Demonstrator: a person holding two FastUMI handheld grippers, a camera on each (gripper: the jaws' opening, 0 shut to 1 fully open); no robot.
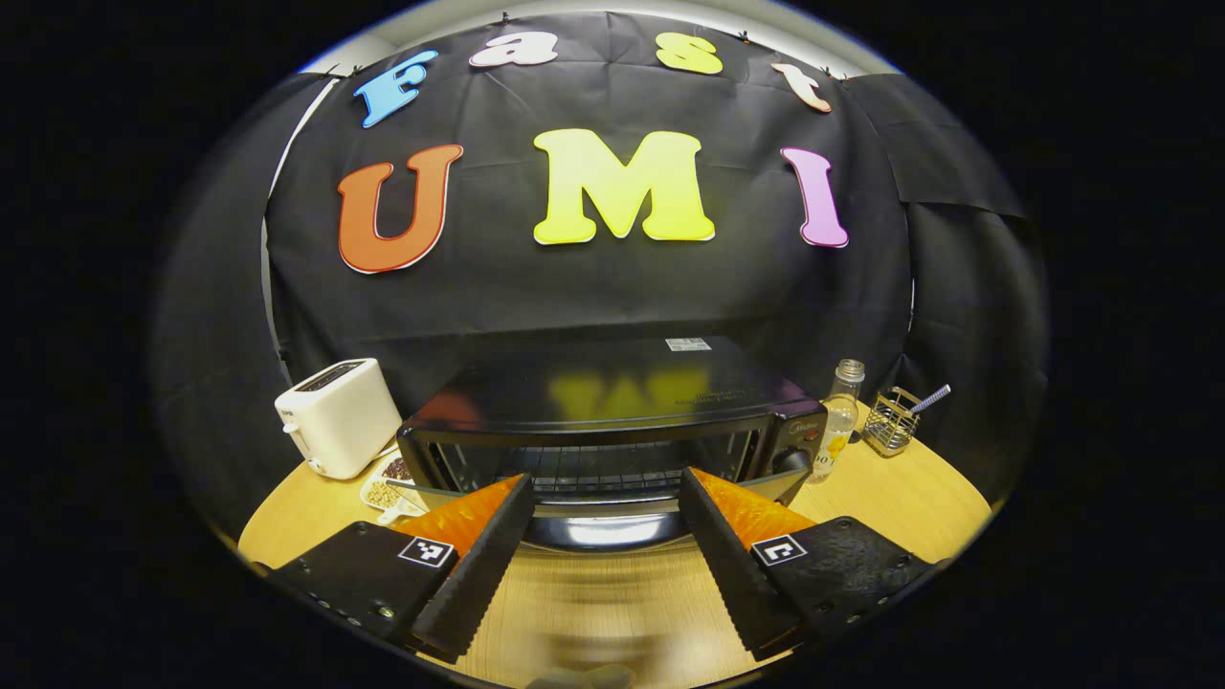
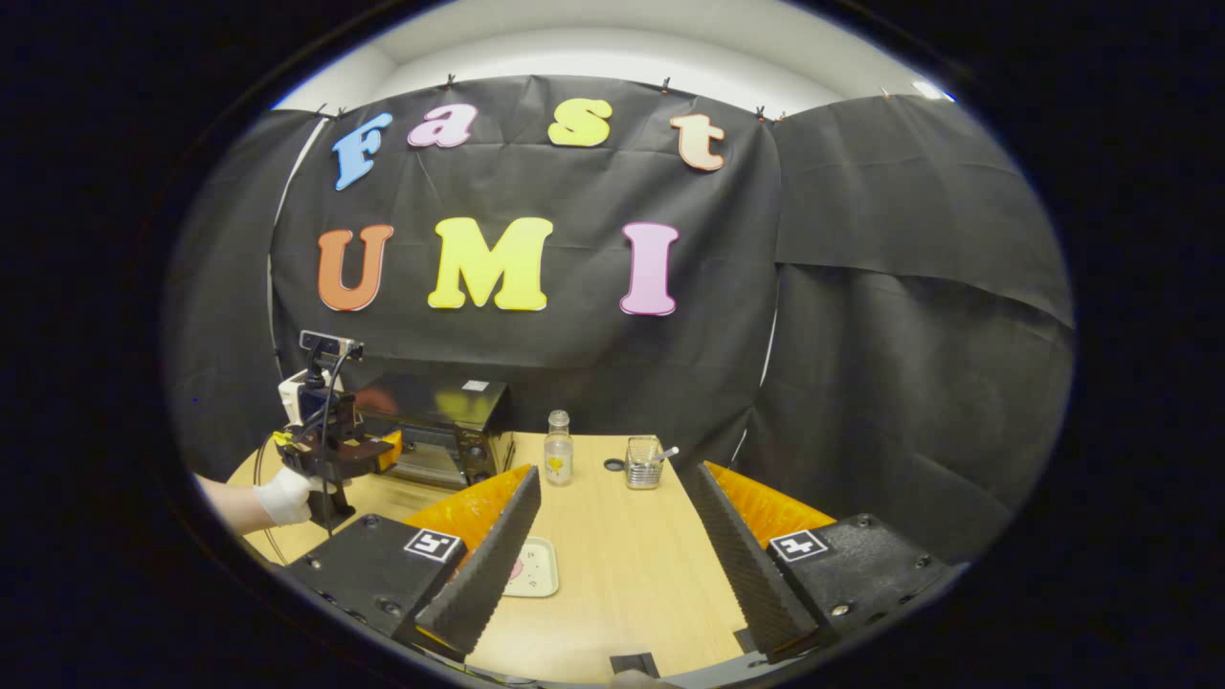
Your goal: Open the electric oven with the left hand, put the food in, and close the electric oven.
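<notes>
A black electric oven (image 1: pixel 612 402) stands straight ahead in the left gripper view. Its glass door leans out toward me, and the wire rack (image 1: pixel 593 469) shows inside. The shiny door handle (image 1: pixel 603 529) lies just below and between my fingers. My left gripper (image 1: pixel 605 477) is open with nothing held. The right gripper view shows the oven (image 2: pixel 450 421) at the left, with the left gripper (image 2: pixel 335 455) in a gloved hand (image 2: pixel 282 496) in front of it. My right gripper (image 2: pixel 612 469) is open above the table. A small pale plate with food (image 2: pixel 536 566) lies by its left finger, partly hidden.
A white toaster (image 1: pixel 337 413) and a small dish of snacks (image 1: pixel 388 486) stand left of the oven. To its right are a clear bottle (image 1: pixel 840 416) and a wire holder (image 1: pixel 892 419). Both also stand on the wooden table (image 2: pixel 622 555), the bottle (image 2: pixel 558 448) beside the holder (image 2: pixel 644 463).
</notes>
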